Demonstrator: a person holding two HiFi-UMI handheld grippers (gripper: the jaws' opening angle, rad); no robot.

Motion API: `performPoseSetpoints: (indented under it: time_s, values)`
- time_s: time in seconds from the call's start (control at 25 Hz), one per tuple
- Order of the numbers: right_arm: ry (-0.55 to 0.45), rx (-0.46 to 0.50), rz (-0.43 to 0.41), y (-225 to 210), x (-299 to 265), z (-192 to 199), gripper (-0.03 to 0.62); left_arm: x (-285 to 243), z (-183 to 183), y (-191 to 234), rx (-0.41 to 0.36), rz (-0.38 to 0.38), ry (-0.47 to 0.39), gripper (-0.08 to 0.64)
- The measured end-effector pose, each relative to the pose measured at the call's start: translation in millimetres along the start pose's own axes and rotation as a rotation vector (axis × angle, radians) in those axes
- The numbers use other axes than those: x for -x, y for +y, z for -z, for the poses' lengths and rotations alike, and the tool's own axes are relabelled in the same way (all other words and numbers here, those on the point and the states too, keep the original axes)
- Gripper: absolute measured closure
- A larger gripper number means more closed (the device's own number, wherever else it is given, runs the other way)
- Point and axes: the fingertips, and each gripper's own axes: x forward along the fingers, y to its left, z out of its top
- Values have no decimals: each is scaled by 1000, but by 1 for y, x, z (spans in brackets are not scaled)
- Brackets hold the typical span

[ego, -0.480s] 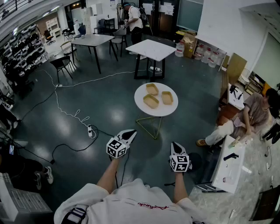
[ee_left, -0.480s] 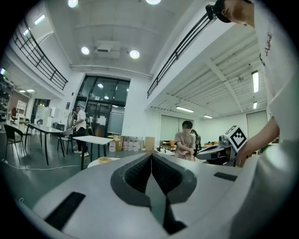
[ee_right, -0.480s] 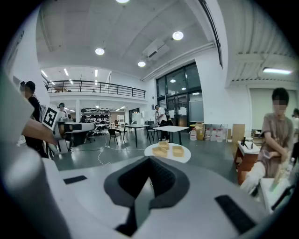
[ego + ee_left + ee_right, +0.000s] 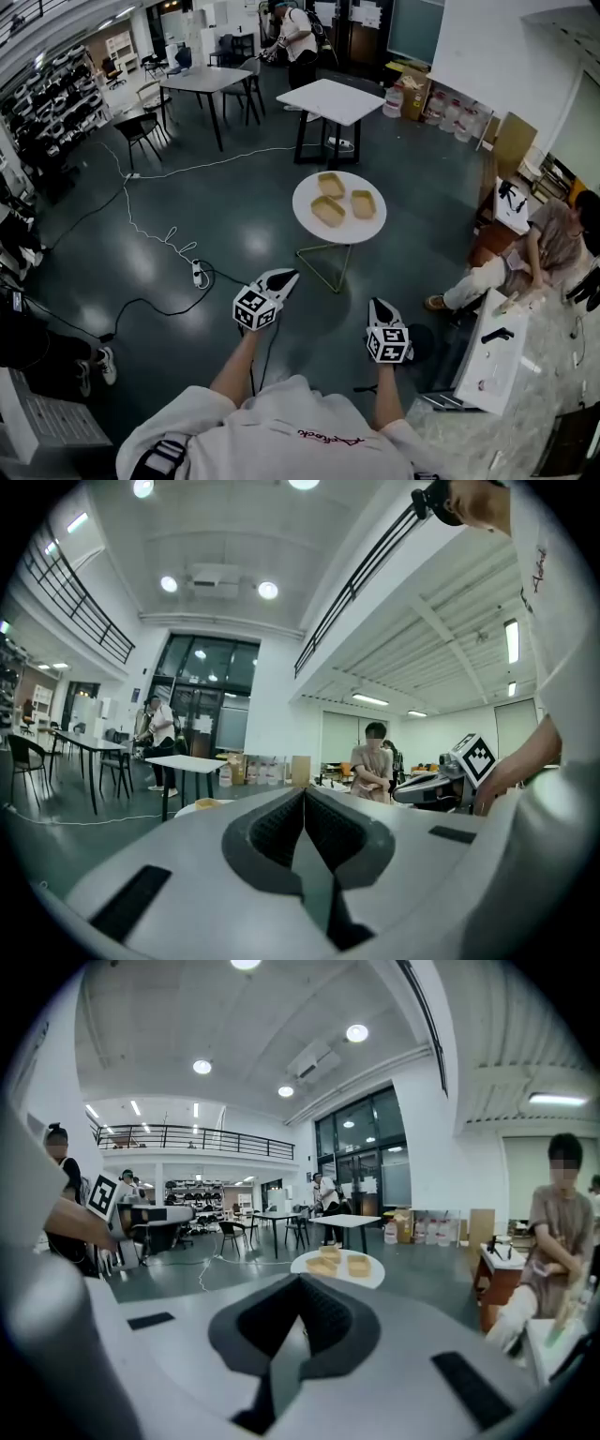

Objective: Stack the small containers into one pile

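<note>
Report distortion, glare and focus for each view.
Head view: fisheye curves the room's edges; pale lamp glare on the dark floor. Left gripper view: black round vignette, ceiling lamps bloom, near fingers soft. Right gripper view: same vignette; containers on the round table small yet sharp.

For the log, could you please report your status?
Left gripper, right gripper shut, empty. Three small containers unstacked on round table ahead. Power strip on floor, left.

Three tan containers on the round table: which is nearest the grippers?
The front-left container, lowest in the head view. The rear container lies beyond it, and the right container sits beside it, slightly farther back.
</note>
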Motion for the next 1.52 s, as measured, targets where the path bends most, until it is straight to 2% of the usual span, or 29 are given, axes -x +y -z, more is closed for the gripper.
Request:
performPoseSetpoints:
  time_s: [0.76,1.24,1.52]
  values:
    - [-20,-14,-24,-36,10,4,572,-28,-5,-30,-16,-19,-2,549]
    - [-5,-11,-38,-47,-3,13,572,-48,1,-27,-10,-21,1,549]
    - [0,-2,-43,-54,-25,10,572,-66,10,-9,9,-22,0,549]
